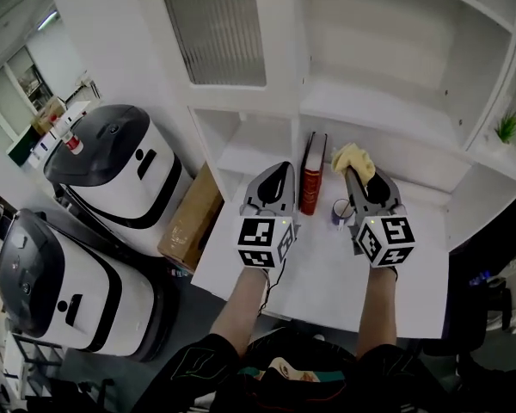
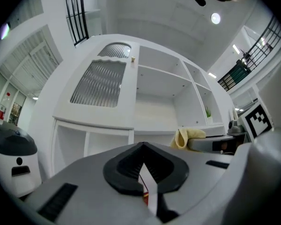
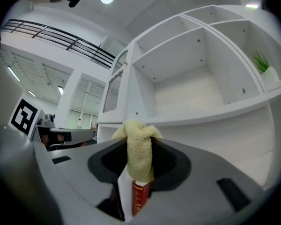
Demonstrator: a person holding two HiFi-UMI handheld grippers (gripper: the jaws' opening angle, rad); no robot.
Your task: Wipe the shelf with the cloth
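Note:
A yellow cloth (image 1: pixel 352 157) sticks up out of my right gripper (image 1: pixel 359 172), which is shut on it; in the right gripper view the cloth (image 3: pixel 139 149) bunches between the jaws. The gripper hovers over the white desk (image 1: pixel 327 278) in front of the white shelf unit (image 1: pixel 374 110), below its open compartments (image 3: pixel 187 86). My left gripper (image 1: pixel 273 179) is level with it on the left, shut with nothing held (image 2: pixel 141 146). Between the two grippers a red book (image 1: pixel 313 175) stands upright. From the left gripper view the cloth (image 2: pixel 189 136) shows at the right.
A small cup-like item (image 1: pixel 340 212) sits on the desk by the right gripper. A potted plant (image 1: pixel 506 127) stands on a right-hand shelf. A cabinet door with ribbed glass (image 1: pixel 215 28) is upper left. Two white and black machines (image 1: pixel 120 166) (image 1: pixel 60 291) and a cardboard box (image 1: pixel 192 218) stand on the floor at the left.

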